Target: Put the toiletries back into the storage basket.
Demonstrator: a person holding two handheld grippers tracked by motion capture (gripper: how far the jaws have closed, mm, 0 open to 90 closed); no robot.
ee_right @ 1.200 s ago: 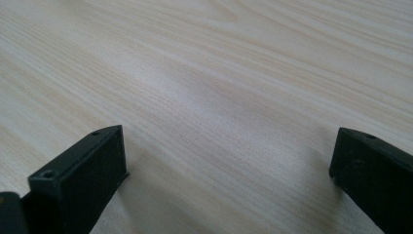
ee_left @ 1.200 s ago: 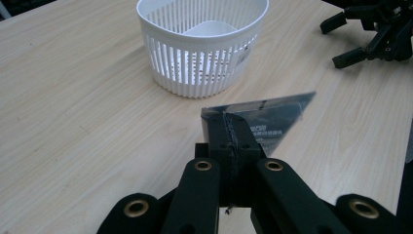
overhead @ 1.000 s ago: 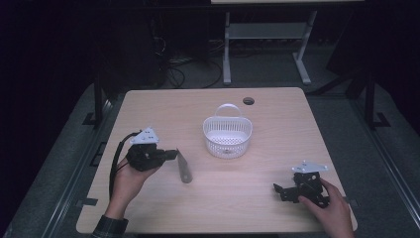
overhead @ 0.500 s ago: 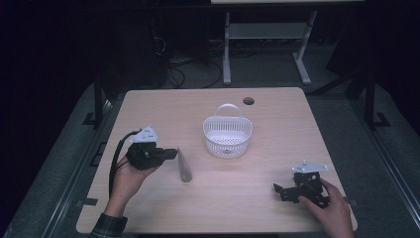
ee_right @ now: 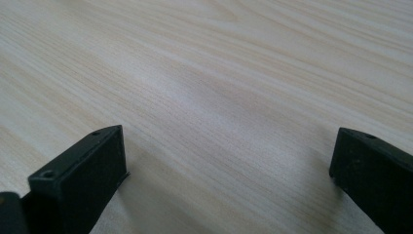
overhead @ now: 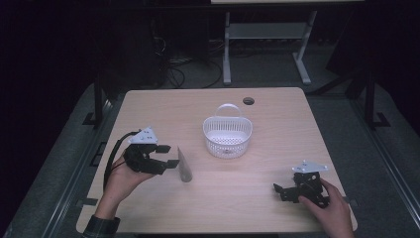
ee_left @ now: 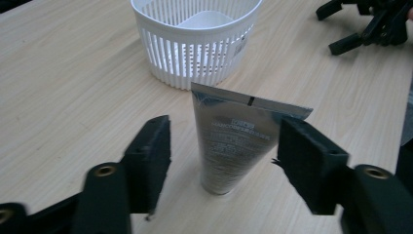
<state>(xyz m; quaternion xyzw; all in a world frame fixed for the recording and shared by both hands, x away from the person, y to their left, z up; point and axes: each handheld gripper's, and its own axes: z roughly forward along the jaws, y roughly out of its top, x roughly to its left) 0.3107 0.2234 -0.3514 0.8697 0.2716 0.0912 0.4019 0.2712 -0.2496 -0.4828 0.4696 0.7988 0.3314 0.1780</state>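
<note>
A silvery grey tube [overhead: 184, 166] lies flat on the wooden table [overhead: 148, 109], left of the middle. In the left gripper view the tube [ee_left: 234, 141] has its crimped wide end toward the basket and its narrow end toward me. My left gripper [overhead: 169, 156] is open just left of the tube. Its jaws stand on either side of the tube's narrow half, and the left gripper [ee_left: 224, 165] is not touching it. My right gripper [overhead: 283, 190] rests open at the front right of the table. The right gripper [ee_right: 229, 170] has bare wood between its jaws.
A white slotted basket [overhead: 228, 137] with a handle stands mid-table, beyond the tube; it looks empty. In the left gripper view the basket [ee_left: 195, 44] is just past the tube's wide end. A round cable hole [overhead: 248, 101] sits near the back edge.
My left gripper has edged slightly closer to the tube. The right gripper and the tube have stayed put.
</note>
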